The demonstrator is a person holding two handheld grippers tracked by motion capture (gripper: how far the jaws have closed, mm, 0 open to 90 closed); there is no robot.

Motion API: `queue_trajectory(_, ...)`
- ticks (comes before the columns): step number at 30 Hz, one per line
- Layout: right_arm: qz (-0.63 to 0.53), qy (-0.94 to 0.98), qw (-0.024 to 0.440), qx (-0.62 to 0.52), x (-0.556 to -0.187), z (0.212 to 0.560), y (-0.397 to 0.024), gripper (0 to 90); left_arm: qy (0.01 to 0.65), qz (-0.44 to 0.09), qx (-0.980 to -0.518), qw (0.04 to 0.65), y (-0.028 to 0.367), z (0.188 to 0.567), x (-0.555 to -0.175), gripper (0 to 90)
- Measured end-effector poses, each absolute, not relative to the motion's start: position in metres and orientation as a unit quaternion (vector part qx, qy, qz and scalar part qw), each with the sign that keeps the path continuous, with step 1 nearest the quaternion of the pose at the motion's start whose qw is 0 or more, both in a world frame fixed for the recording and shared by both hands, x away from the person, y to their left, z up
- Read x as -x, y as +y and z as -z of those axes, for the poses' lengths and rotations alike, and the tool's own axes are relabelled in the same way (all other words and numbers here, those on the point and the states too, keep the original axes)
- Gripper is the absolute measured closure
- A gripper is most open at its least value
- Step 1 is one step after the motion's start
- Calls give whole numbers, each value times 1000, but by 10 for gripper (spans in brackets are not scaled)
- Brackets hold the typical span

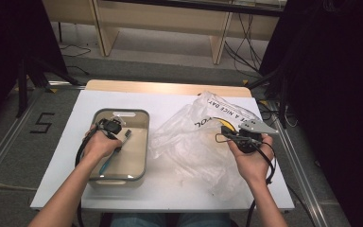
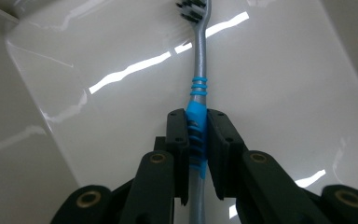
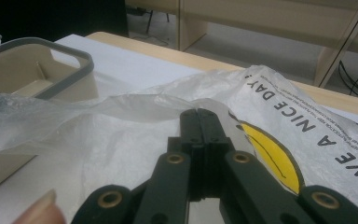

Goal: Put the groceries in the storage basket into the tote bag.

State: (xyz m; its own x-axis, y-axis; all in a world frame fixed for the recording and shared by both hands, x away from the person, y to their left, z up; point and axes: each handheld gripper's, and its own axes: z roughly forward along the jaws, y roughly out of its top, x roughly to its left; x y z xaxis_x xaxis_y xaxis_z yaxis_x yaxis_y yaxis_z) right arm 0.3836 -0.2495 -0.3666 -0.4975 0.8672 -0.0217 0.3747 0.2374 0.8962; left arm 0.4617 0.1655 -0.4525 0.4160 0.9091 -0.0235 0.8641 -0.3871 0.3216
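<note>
High view, left gripper (image 1: 116, 130) over grey-rimmed tub (image 1: 142, 142) by table's left edge, left gripper view, jaws clamped on toothbrush (image 2: 198, 98) handle above tub floor, right gripper view, right gripper (image 3: 199, 122) jaws pressed together on plastic bag (image 3: 135, 126) edge, near table's right edge.

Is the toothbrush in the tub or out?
In. The toothbrush lies inside the tub, with the left tongs pinching its blue handle.

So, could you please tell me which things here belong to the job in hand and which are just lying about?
In the job:
- toothbrush, clamped in the left tool
- bin under it
- plastic bag, pinched by the right tool

Lying about:
- floor cables
- wooden furniture behind the table
- floor marking 5
</note>
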Motion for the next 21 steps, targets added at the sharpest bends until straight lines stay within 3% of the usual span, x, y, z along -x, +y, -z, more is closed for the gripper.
queue_trajectory(21,-452,738,272,-421,-384,367,-249,900,526,-128,-807,234,166,435,-449,793)
